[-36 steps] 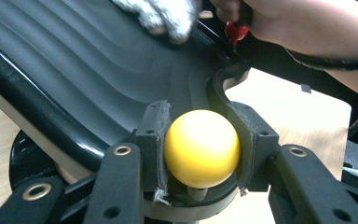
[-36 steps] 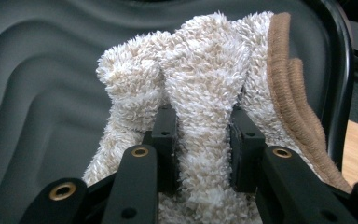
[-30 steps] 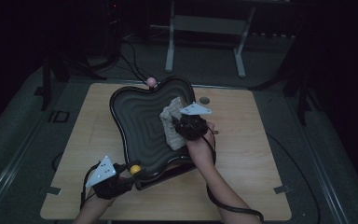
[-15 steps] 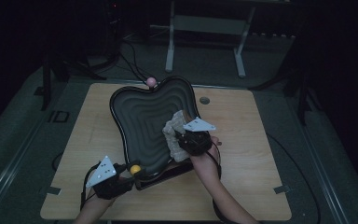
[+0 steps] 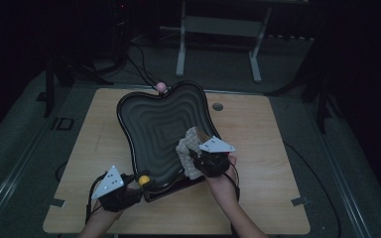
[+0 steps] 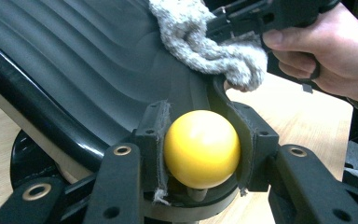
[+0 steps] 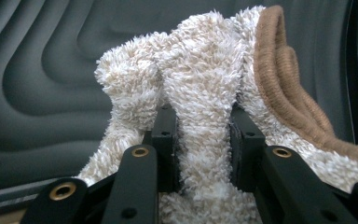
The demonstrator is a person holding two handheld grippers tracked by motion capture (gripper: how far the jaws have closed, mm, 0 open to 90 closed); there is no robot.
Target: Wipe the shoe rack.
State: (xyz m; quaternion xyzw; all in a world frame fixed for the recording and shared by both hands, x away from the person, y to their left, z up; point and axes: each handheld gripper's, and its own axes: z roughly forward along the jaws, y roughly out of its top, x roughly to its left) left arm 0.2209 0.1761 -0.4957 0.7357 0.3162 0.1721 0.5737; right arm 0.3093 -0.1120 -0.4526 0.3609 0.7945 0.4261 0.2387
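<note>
A fluffy cloth (image 7: 200, 93) is pinched between the jaws of the right gripper (image 5: 209, 159) and pressed onto the near right part of the ridged black tray (image 5: 149, 116), seemingly so that its surface can be wiped. The tray is steadied at its near rim: a yellow ball knob (image 6: 201, 148) there is clamped by the left gripper (image 5: 129, 191), probably so the tray is kept from sliding on the wooden table (image 5: 268, 129).

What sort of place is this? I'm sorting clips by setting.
Probably a dim lab or recording room, not a home. A bare wooden table stands on grey carpet, cables trail across the floor behind it, and metal stand legs rise at the back.
</note>
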